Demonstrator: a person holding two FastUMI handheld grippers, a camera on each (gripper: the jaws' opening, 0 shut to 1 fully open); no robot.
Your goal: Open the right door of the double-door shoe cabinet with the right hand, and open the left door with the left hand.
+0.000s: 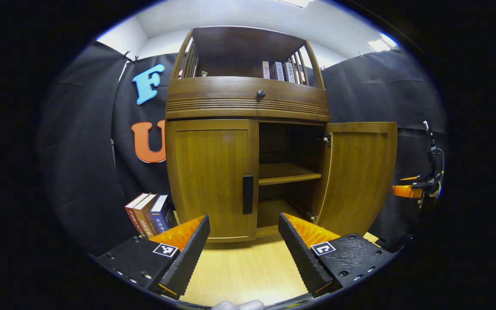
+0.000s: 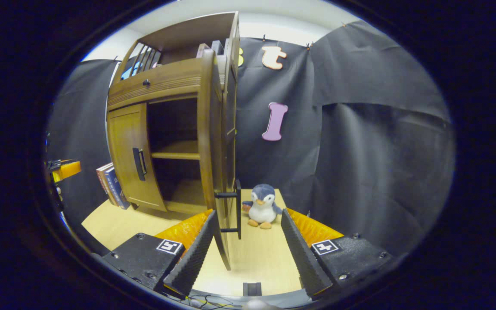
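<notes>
Step in hand, as I judge it: R door done, L door next.

Left gripper view, near to far: L gripper (image 1: 243, 241) has fingers spread wide, nothing betw. them, hovering low over the table (image 1: 239, 271). It points square at the cabinet (image 1: 248, 112), roughly level, w/ the L door's handle (image 1: 248, 194) sitting just above the gap betw. the tips. A bit of a hand shows at the bottom edge. L door (image 1: 211, 176) looks flush/closed. R door (image 1: 360, 176) is swung well out, shelf (image 1: 289, 173) and dark interior exposed. Books (image 1: 151, 213) stand on the table just L of the cabinet. Other gripper is far R, small, beside the open door.

Right gripper view, near to far: R gripper (image 2: 248, 245) also spread wide, not pressing on anything. R door is seen edge-on betw. the fingers; its handle (image 2: 235, 209) is just above the gap, apart from both pads as far as I can tell. So R appears to have let go w/ door open. Penguin toy (image 2: 261, 206) sits on the table beyond, near the back cloth. Cabinet is to the L, L door shut w/ handle visible.

Next move calls for, IMO: L gripper goes fwd and slightly up so the fingers straddle the L handle, close on it, then pull in an arc out to the L about the hinge. Handle is thin & vertical, so centring matters. Books sit near the door's swing side; could get clipped.
</notes>
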